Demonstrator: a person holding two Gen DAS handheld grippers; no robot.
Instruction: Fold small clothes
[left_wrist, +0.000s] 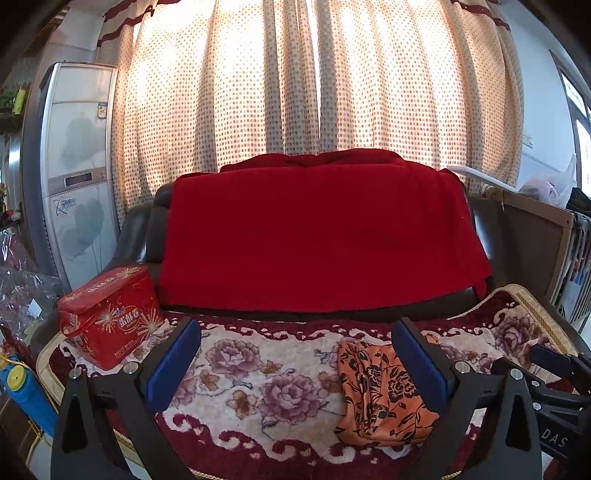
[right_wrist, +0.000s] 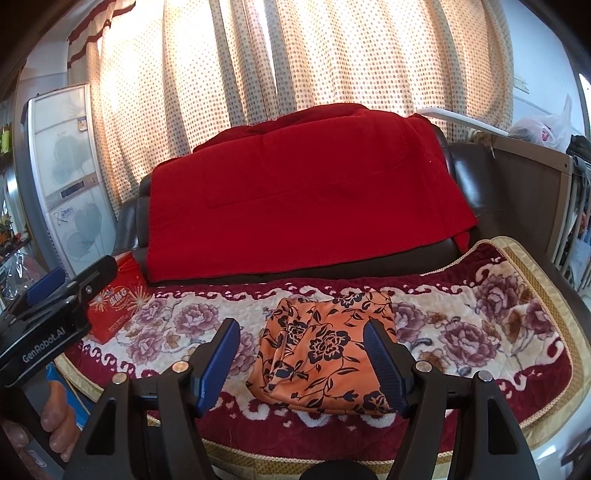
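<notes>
"GenRobot.AI" printed on left claw (right_wrist: 55, 291) – spread, empty; right claw (right_wrist: 301, 356) spread over folded orange floral cloth (right_wrist: 325, 343).

1. We read "GenRobot.AI" in white letters along the black body of the left gripper (right_wrist: 40, 291), seen from the right wrist camera.
2. We made out "DAS" in white on the black body of the right gripper (left_wrist: 546, 358), seen at the lower right of the left wrist view.
3. We saw large white Chinese characters on the front of the red gift box (left_wrist: 110, 314); the smaller print below them was too small for us to read.
</notes>
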